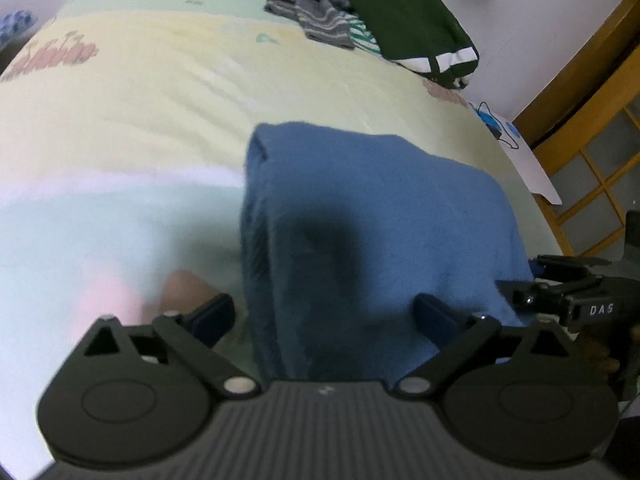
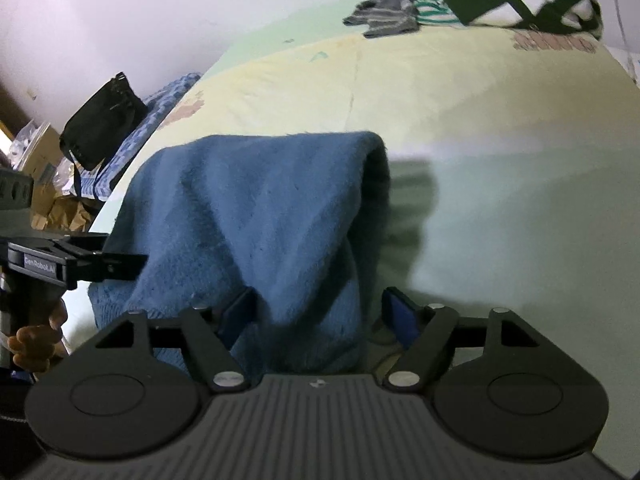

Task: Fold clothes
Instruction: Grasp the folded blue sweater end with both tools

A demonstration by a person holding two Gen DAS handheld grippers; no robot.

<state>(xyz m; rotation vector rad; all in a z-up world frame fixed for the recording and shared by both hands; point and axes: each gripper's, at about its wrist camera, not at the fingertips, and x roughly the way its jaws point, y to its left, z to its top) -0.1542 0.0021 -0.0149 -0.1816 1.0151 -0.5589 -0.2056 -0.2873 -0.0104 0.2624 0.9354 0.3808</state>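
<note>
Both my tongs stand spread: my left gripper [image 1: 324, 314] straddles the near left edge of the folded blue sweater [image 1: 372, 216], pads clear of the cloth, and my right gripper [image 2: 318, 312] straddles its near right edge, likewise unpinched. That sweater lies on the pastel bedspread [image 1: 120, 120]; a heap of 2 or more other garments [image 1: 384, 20] sits at the far edge.

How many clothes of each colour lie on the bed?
Blue: 1, the folded blue sweater
Dark green: 1, the dark green garment
Grey striped: 1, the grey striped garment
Green-and-white striped: 1, the green-and-white striped garment
Total: 4
</note>
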